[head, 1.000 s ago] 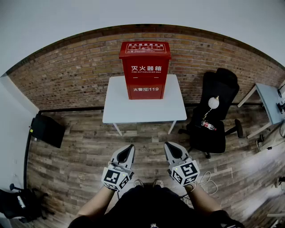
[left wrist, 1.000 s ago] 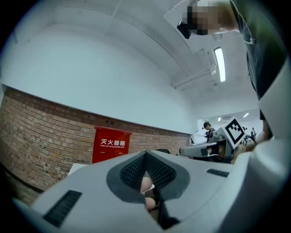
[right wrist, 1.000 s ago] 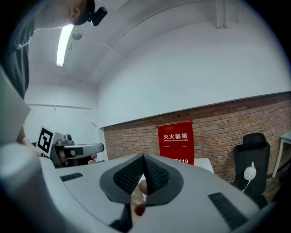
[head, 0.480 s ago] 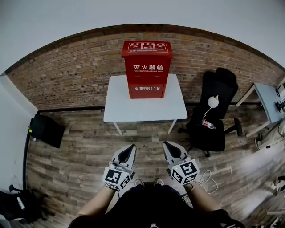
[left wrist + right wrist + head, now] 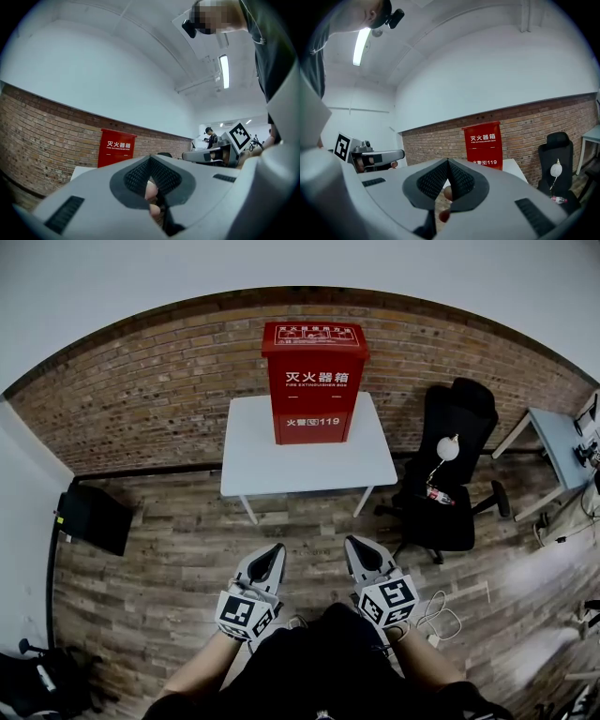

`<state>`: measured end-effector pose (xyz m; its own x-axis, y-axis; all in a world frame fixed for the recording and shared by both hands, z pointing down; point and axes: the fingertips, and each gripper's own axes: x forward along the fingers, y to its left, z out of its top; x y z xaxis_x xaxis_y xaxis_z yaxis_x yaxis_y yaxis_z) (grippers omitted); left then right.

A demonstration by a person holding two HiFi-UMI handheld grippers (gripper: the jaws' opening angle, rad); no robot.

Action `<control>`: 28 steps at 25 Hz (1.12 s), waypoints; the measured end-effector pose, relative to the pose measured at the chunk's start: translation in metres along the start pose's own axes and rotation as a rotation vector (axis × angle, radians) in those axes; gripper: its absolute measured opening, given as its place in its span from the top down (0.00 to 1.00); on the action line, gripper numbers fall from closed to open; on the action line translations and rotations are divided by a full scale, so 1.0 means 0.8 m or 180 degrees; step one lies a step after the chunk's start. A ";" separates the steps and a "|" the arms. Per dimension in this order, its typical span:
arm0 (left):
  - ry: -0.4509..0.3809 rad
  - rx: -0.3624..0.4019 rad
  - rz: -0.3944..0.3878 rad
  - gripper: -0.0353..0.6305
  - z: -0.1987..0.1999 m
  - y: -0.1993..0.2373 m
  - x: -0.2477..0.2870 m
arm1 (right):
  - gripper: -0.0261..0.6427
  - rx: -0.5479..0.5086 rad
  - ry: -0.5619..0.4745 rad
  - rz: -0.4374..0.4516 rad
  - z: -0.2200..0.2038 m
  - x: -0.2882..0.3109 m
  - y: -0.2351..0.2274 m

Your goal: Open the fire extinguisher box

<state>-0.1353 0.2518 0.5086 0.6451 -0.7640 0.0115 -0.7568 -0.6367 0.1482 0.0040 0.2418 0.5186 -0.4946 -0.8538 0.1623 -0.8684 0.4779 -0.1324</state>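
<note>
A red fire extinguisher box [image 5: 314, 381] stands upright and closed at the back of a white table [image 5: 305, 460] against the brick wall. It also shows far off in the left gripper view as the red box [image 5: 116, 147] and in the right gripper view as the red box [image 5: 483, 145]. My left gripper [image 5: 270, 557] and right gripper [image 5: 358, 551] hang side by side over the wooden floor, well short of the table. Both are shut with nothing between their jaws. The right gripper's marker cube [image 5: 239, 136] shows in the left gripper view.
A black office chair [image 5: 450, 474] with a white lamp [image 5: 448, 453] stands right of the table. A black case [image 5: 92, 518] lies on the floor at the left. A grey desk [image 5: 561, 444] is at the far right. A white cable [image 5: 441, 615] lies near my feet.
The view has shifted slightly, so the box and table sit a little further right and higher in the head view. Both grippers keep their places and stay shut.
</note>
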 end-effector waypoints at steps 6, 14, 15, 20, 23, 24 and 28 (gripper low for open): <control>-0.0012 -0.0033 -0.0045 0.87 -0.010 0.010 0.002 | 0.93 -0.0003 0.0091 -0.0101 -0.015 0.002 -0.004; -0.0042 -0.0073 0.0071 0.87 -0.007 0.053 0.034 | 0.93 -0.0117 0.0024 -0.0099 0.000 0.044 -0.034; -0.0029 -0.0062 0.0079 0.87 -0.009 0.057 0.042 | 0.93 -0.0112 0.0021 -0.0088 0.000 0.051 -0.040; 0.0002 -0.0044 0.0172 0.87 -0.007 0.094 0.089 | 0.93 -0.0071 0.0001 -0.0066 0.010 0.098 -0.084; 0.0002 -0.0034 0.0232 0.87 0.000 0.118 0.121 | 0.93 -0.0066 -0.0021 -0.0057 0.022 0.129 -0.115; 0.0009 -0.0027 0.0252 0.87 0.001 0.126 0.133 | 0.93 -0.0065 -0.0021 -0.0054 0.026 0.140 -0.127; 0.0065 -0.0054 0.0333 0.87 -0.001 0.160 0.185 | 0.93 -0.0050 -0.0016 -0.0041 0.038 0.186 -0.173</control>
<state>-0.1367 0.0570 0.5298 0.5647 -0.8239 0.0478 -0.8183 -0.5515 0.1618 0.0518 0.0418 0.5313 -0.4832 -0.8610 0.1589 -0.8752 0.4700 -0.1149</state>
